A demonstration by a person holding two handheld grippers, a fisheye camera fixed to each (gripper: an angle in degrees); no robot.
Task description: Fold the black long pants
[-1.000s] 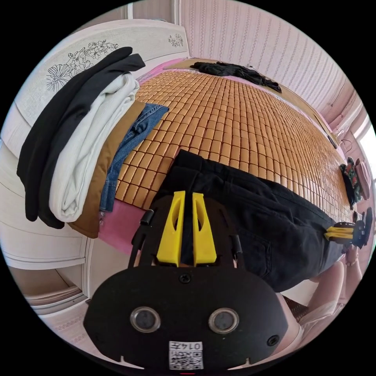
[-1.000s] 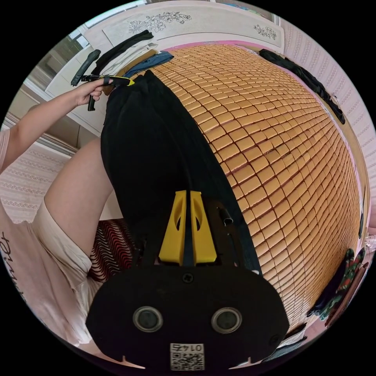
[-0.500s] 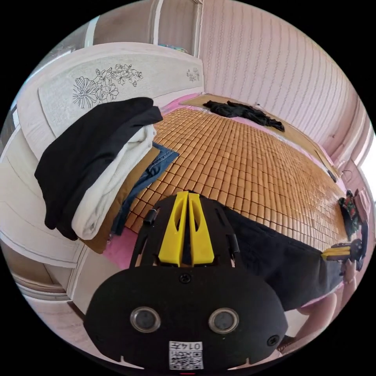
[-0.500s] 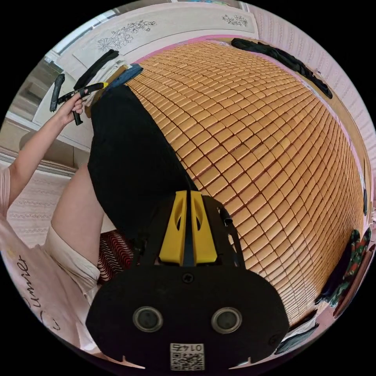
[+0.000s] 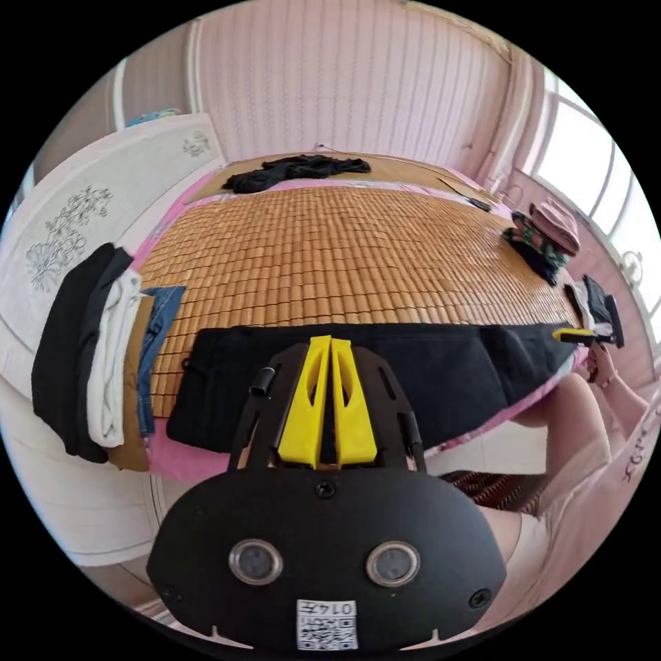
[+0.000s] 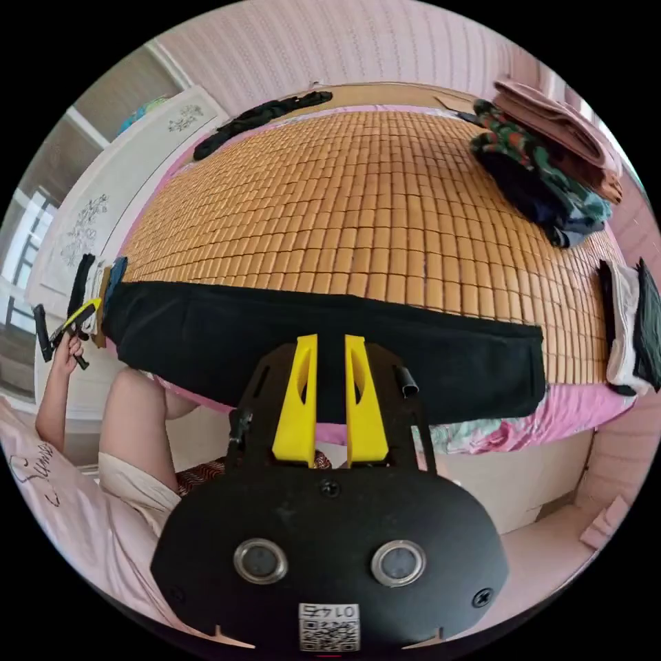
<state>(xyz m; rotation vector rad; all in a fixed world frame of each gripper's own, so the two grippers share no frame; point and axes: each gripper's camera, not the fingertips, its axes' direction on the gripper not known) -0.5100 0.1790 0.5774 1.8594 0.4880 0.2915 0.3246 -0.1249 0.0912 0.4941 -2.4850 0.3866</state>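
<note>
Across the lower middle of the left gripper view, the black long pants [image 5: 441, 375] are laid out as a long flat band along the near edge of the bed [image 5: 186, 465], on the bamboo mat [image 5: 358, 248]. The left hand-held gripper [image 5: 331, 343] is seen with its yellow jaws brought together at the tips, in front of the pants; no cloth is seen between them. At the right of the frame the right hand-held gripper [image 5: 568, 334] is held by a hand at the far end of the pants. A stack of folded clothes [image 5: 89, 351] is seen at the left edge, a dark garment [image 5: 296, 171] at the top of the mat, and another pile of clothes [image 5: 544, 237] at the upper right.

In the right gripper view the pants [image 6: 206, 337] are stretched across the middle of the frame, one end near the pink mattress edge. The right hand-held gripper [image 6: 330, 342] is seen with a narrow gap between its jaws, nothing gripped. At the left edge the left hand-held gripper [image 6: 86, 311] is held beside the end of the pants; whether it touches them cannot be told.
</note>
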